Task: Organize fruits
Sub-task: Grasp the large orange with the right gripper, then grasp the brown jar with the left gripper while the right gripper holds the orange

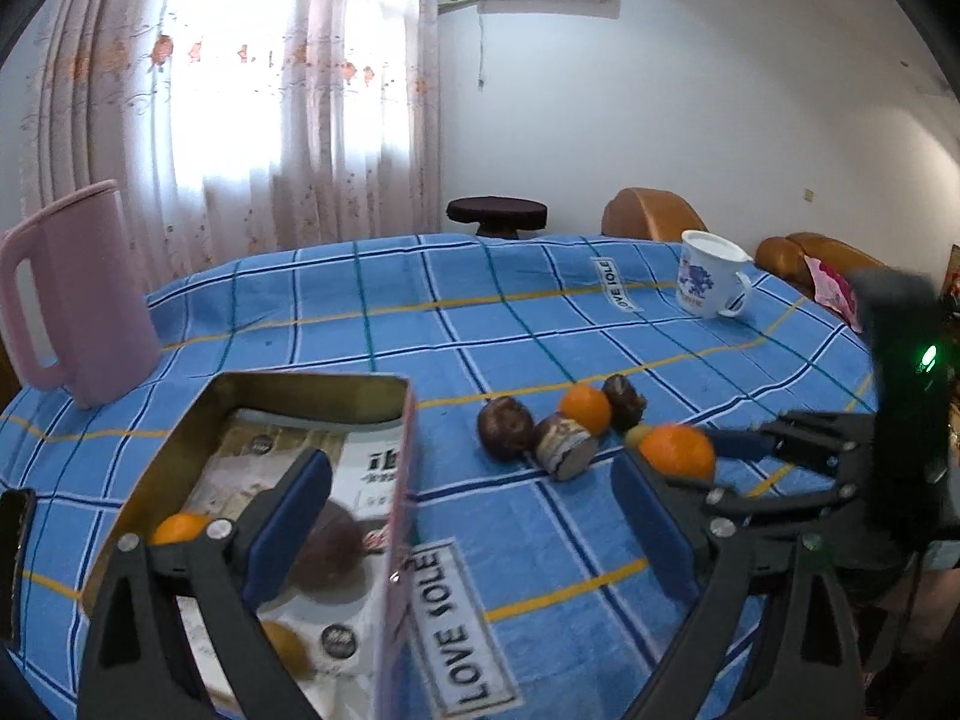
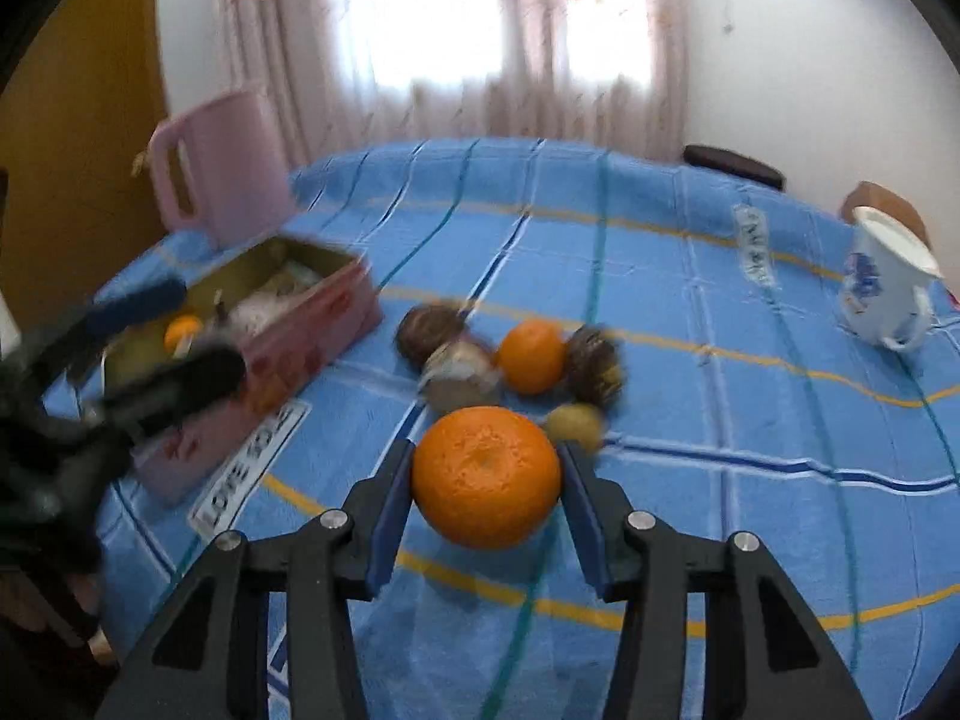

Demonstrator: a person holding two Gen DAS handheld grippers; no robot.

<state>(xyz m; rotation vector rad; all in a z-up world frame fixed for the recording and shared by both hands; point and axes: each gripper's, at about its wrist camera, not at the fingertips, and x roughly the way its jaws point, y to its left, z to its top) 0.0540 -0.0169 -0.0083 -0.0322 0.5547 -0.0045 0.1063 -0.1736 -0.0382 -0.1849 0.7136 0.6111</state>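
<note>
- Two claws: our right claw is clamped on an orange, lifted just above the bench.
- Our left claw is spread apart over the tin's rim.
- We see another orange among dark fruits nearby.
- We see a small orange inside the tin.

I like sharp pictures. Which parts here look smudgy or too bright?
Right wrist view: the left gripper, tin box and fruit pile are motion-smeared, while the held orange is sharp. Left wrist view: the window glares white.
</note>
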